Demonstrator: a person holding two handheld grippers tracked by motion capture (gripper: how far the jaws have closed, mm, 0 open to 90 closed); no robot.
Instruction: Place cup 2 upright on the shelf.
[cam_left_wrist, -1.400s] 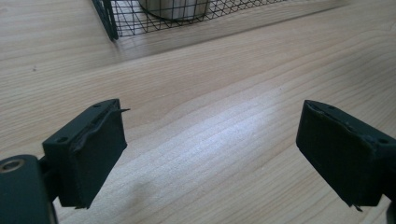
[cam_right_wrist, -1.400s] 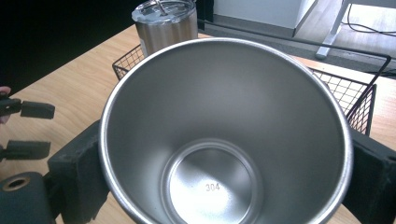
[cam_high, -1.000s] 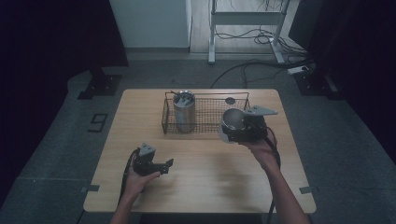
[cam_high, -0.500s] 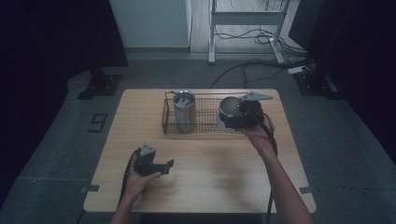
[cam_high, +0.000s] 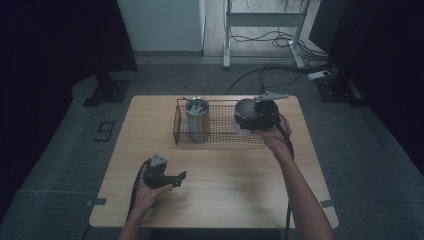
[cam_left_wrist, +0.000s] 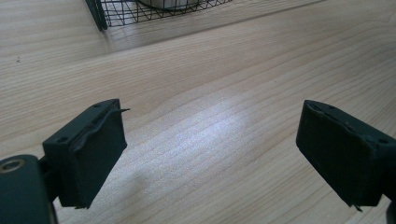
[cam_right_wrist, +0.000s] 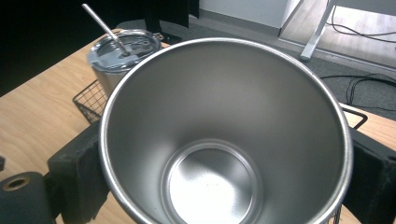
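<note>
right claw carrying steel cup farther over wire basket, perhaps slightly higher

In the right gripper view the steel cup hides most of both jaws and runs off the bottom edge. The lidded tumbler behind it is half covered, and the wire basket is cut off by the left gripper view's top edge

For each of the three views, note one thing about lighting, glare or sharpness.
High view: dim overall, dark surroundings, the table lit best. Left gripper view: a soft bright patch of glare on the wood between the jaws; the wire basket stays fairly sharp. Right gripper view: smooth sheen inside the steel cup, its rim edge slightly soft; the lidded tumbler behind looks clear.
</note>
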